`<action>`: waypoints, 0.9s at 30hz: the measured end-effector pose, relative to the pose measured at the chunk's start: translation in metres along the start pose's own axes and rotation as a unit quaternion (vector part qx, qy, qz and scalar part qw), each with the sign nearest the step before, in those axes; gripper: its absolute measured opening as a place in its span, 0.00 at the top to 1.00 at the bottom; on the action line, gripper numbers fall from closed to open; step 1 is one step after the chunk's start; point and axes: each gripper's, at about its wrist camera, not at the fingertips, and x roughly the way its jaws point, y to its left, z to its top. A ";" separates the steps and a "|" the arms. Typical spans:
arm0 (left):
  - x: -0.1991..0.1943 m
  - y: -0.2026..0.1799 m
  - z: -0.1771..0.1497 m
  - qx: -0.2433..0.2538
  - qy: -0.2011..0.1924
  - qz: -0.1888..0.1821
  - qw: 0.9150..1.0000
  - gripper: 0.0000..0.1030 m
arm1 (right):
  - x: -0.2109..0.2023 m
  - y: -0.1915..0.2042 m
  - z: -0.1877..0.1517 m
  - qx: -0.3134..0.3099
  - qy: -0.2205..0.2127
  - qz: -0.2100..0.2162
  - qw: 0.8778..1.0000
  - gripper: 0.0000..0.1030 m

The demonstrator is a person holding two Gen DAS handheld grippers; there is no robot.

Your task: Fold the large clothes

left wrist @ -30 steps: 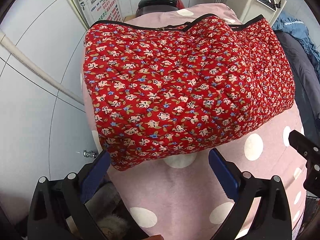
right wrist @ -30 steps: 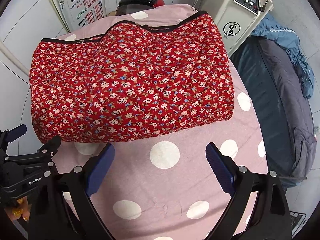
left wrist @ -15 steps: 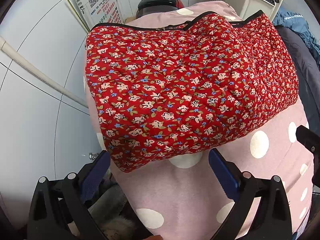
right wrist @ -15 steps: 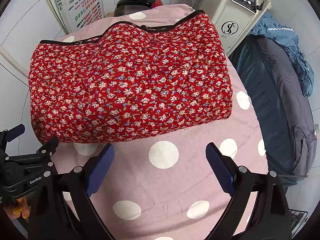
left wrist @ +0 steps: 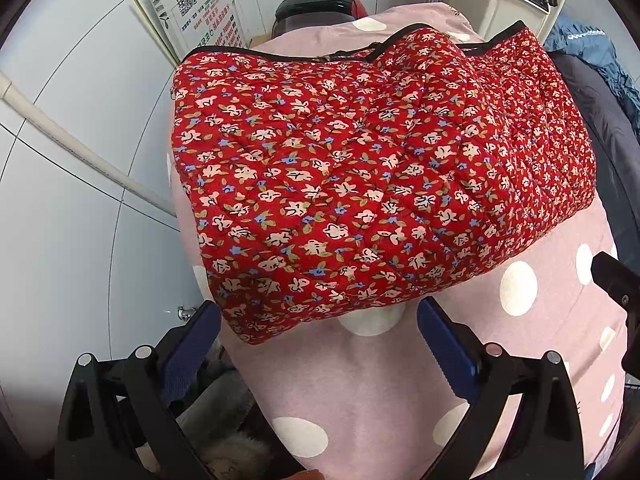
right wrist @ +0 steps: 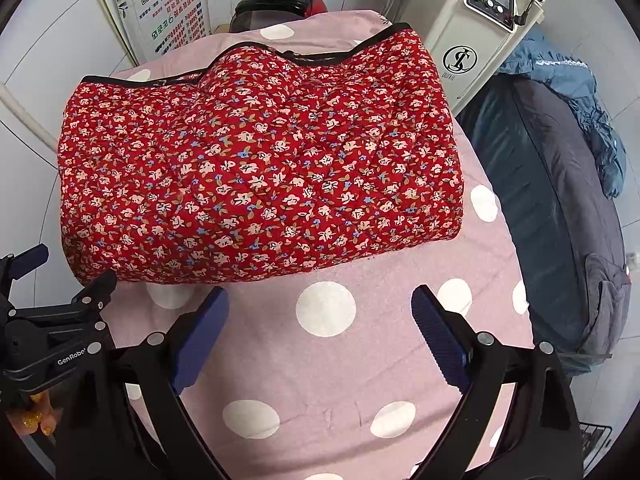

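A red quilted floral garment (left wrist: pixel 360 176) with black trim lies folded into a thick rectangle on the pink polka-dot table cover (left wrist: pixel 360 400). It also shows in the right wrist view (right wrist: pixel 260 168). My left gripper (left wrist: pixel 318 328) is open and empty, just in front of the garment's near left corner. My right gripper (right wrist: pixel 320 316) is open and empty, over the cover just in front of the garment's near edge. The left gripper (right wrist: pixel 60 276) also shows at the left edge of the right wrist view.
A white machine with a control panel (right wrist: pixel 472 28) stands at the back right. A dark rice cooker (right wrist: pixel 276 0) and a printed sign (right wrist: pixel 168 8) stand behind the table. Dark and blue clothes (right wrist: pixel 552 184) are piled to the right. A tiled wall (left wrist: pixel 60 160) is on the left.
Both grippers have moved slightly closer to the garment's near edge. The garment has not moved and both grippers stay open.
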 end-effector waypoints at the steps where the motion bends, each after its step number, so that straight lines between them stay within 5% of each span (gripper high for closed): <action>1: 0.000 0.000 0.000 0.000 0.001 0.000 1.000 0.06 | 0.000 0.000 0.000 0.001 0.000 0.000 1.000 0.11; 27: -0.001 -0.001 -0.001 0.003 -0.003 -0.004 1.000 0.06 | -0.001 0.000 -0.001 0.003 0.001 -0.001 1.000 0.11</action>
